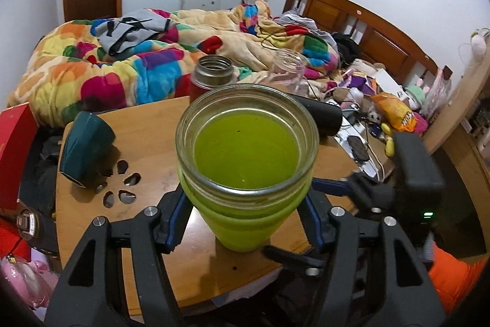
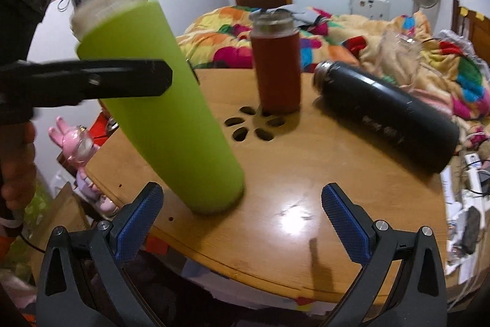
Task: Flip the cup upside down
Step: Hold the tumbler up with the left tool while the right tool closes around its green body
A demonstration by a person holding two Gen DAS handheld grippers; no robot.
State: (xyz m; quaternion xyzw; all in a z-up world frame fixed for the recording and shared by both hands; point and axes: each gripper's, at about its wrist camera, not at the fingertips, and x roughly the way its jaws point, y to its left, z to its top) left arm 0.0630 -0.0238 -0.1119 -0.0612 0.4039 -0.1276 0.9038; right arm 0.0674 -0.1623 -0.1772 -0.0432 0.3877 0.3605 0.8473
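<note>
Left gripper (image 1: 245, 222) clamped, right gripper (image 2: 242, 219) agape

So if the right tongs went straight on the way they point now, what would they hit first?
Probably bare tabletop first. The right tongs are open and empty, the green cup sits just left of that line, and the red flask stands further ahead, though depth is unclear.

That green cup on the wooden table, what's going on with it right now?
The left gripper is clamped around the tall lime-green cup with a clear glass rim, which is tilted but mouth-up, its base on the round wooden table. The right gripper waits open and empty nearby. A red steel-necked flask stands behind; a black flask lies on its side. No flip yet.
</note>
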